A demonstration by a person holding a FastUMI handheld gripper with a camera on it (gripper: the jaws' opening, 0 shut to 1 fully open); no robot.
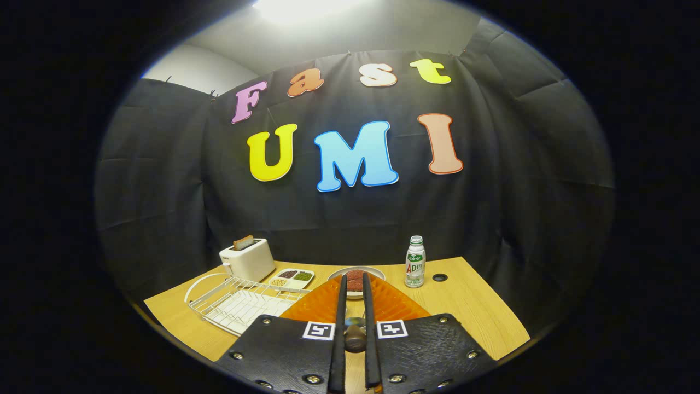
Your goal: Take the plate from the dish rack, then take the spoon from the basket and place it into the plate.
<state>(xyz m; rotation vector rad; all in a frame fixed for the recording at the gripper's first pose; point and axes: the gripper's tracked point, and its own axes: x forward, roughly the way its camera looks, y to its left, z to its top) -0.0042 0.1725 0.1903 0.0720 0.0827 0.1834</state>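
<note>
- Gripper view: gripper (pixel 354 284) fingers nearly together, narrow gap between them, tips clamped on a small reddish-brown block that looks like the spoon's handle end (pixel 354 280).
- A dark rounded object (pixel 355 338) sits between the fingers near their base, possibly the spoon bowl; cannot tell for certain.
- Round grey-rimmed plate (pixel 375 272) lies flat on the light wooden table (pixel 470 306), just ahead of and under the fingertips.
- White wire dish rack (pixel 235 301) stands on the table to the left of the fingers, no dish in it.
- White toaster with a brown slice in its slot (pixel 247 258) stands beyond the rack.
- White divided tray with dark, green and pale fillings (pixel 294 278) lies between toaster and plate.
- White bottle with green label (pixel 415 261) stands upright to the right of the plate, beside a round hole in the tabletop (pixel 439 277).
</note>
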